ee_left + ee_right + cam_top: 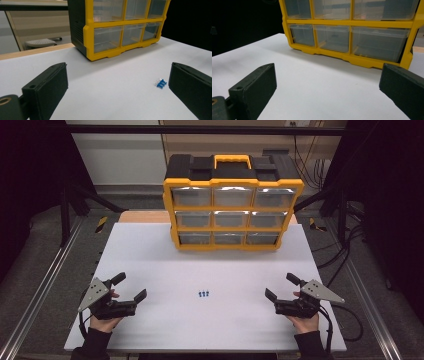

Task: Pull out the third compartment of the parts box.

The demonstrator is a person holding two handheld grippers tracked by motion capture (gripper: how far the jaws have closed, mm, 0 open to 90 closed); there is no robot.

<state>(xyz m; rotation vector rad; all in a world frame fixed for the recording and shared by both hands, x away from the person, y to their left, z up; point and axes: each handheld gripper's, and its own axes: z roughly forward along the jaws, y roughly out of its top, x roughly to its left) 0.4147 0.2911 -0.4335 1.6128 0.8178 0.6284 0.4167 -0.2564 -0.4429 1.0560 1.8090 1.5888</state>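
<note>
A yellow and black drawer organiser (232,202) with clear drawers stands at the far middle of the white table (150,255). A few small blue pins (203,294) lie on the table near the front centre. My left gripper (129,287) rests at the front left, open and empty, with the blue pins (161,83) close to its right-hand jaw in the left gripper view. My right gripper (282,288) rests at the front right, open with nothing between its jaws, facing the organiser (352,32).
Metal rails (40,285) run along both sides of the table. Cables (350,320) trail off the right edge. Wide bare table surface lies between the grippers and the organiser (120,27).
</note>
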